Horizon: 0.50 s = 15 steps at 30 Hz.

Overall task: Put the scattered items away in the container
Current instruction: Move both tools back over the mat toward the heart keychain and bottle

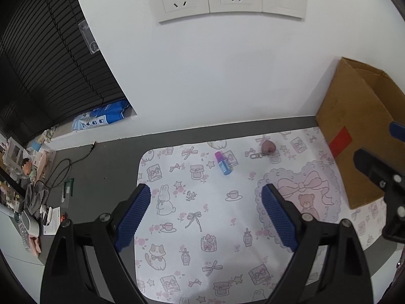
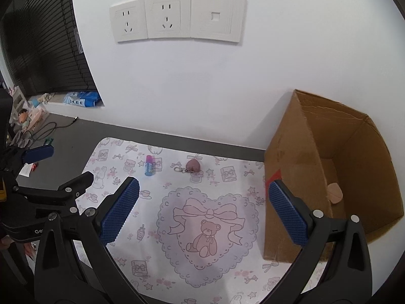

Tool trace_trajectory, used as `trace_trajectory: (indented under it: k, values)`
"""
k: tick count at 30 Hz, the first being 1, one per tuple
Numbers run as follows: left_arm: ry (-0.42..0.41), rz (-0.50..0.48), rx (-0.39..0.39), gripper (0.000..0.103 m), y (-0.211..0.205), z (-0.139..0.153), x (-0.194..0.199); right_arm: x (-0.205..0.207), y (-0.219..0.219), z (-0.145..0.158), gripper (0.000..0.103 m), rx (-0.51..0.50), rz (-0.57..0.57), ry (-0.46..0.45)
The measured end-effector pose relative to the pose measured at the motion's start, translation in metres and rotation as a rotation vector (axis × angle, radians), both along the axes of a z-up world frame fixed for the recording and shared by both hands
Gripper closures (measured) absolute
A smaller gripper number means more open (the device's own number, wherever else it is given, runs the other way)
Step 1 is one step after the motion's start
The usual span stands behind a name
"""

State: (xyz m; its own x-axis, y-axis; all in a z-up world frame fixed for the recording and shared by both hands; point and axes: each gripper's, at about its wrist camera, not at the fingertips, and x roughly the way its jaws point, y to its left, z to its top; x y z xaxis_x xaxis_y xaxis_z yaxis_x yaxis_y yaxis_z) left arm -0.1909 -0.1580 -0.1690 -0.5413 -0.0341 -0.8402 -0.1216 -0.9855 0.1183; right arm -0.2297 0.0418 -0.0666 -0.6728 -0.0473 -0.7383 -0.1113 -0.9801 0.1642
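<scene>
A small blue bottle with a pink cap (image 1: 222,163) lies on the patterned mat (image 1: 215,230), and shows in the right wrist view (image 2: 148,165). A brown heart keychain (image 1: 267,148) lies to its right (image 2: 193,166). The open cardboard box (image 2: 329,177) stands at the mat's right edge (image 1: 362,131); a peach item (image 2: 334,192) lies inside it. My left gripper (image 1: 206,192) is open and empty above the mat, short of the bottle. My right gripper (image 2: 203,186) is open and empty, hovering above the mat beside the box.
A white wall with sockets (image 2: 177,17) rises behind the dark desk. Cables, papers and small clutter (image 1: 38,190) sit on the left. The right gripper shows at the right edge of the left view (image 1: 387,177); the left gripper shows at the left of the right view (image 2: 45,177).
</scene>
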Motion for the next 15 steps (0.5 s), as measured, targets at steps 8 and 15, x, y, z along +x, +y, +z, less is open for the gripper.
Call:
trace_trajectory:
  k: [8, 15]
  values:
    - [-0.017, -0.001, 0.009, 0.014, -0.003, -0.026, -0.024, -0.026, -0.005, -0.024, 0.0, -0.005, 0.014, -0.047]
    - [-0.07, 0.013, -0.01, 0.014, -0.008, -0.08, -0.054, -0.059, -0.007, -0.065, 0.0, -0.003, 0.026, -0.087]
